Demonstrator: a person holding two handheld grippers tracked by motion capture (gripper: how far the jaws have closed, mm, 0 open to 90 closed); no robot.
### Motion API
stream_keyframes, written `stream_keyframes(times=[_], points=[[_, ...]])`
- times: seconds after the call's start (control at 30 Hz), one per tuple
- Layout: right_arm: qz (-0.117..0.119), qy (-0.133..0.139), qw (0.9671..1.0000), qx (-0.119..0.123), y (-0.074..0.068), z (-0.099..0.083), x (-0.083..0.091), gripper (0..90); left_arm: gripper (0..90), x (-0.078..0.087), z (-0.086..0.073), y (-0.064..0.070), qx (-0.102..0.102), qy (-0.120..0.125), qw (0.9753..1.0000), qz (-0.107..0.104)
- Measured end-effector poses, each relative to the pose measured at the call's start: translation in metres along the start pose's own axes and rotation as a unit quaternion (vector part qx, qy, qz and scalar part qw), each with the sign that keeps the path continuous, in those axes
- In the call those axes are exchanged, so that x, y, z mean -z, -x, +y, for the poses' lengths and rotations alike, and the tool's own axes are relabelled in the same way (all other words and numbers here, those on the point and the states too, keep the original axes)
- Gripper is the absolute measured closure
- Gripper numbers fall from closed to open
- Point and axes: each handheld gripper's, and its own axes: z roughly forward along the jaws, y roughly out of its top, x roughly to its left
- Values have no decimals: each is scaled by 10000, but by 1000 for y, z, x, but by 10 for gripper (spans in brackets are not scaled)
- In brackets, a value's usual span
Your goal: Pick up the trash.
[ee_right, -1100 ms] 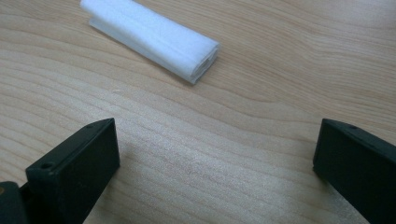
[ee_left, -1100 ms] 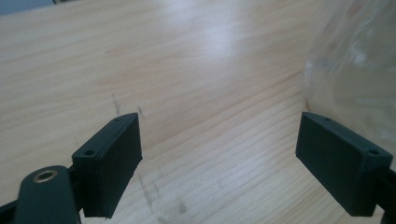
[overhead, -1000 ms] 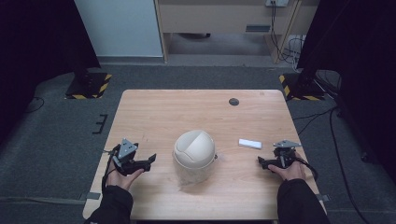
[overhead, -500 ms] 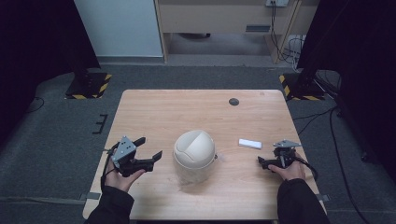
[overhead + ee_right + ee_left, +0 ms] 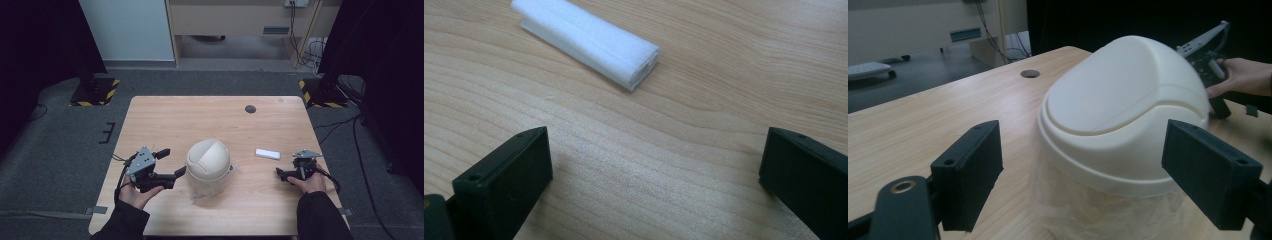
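Left gripper (image 5: 171, 162): jaws wide apart, holding nothing, beside the bin.
Bin (image 5: 208, 161): mid-table toward the near edge, domed lid (image 5: 1120, 107) over a thin liner (image 5: 1108, 212); a skewed grab could likely tip it or slip off the dome.
Pad (image 5: 268, 154): right of the bin.
Right gripper (image 5: 286, 173): jaws spread wide, empty, near the right edge; could nudge the pad.

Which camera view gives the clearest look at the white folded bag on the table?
The right gripper view: the white folded bag lies close up on the wood, its folded layers visible at the end. The high view shows it as a small white strip between the cream bin and the right gripper.
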Motion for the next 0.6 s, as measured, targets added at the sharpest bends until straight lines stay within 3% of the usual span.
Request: stream_keyframes(times=[0.6], points=[[0, 0, 10000, -4, 0, 0, 0, 6, 172, -30, 10, 21, -133, -283, 9987, -414]])
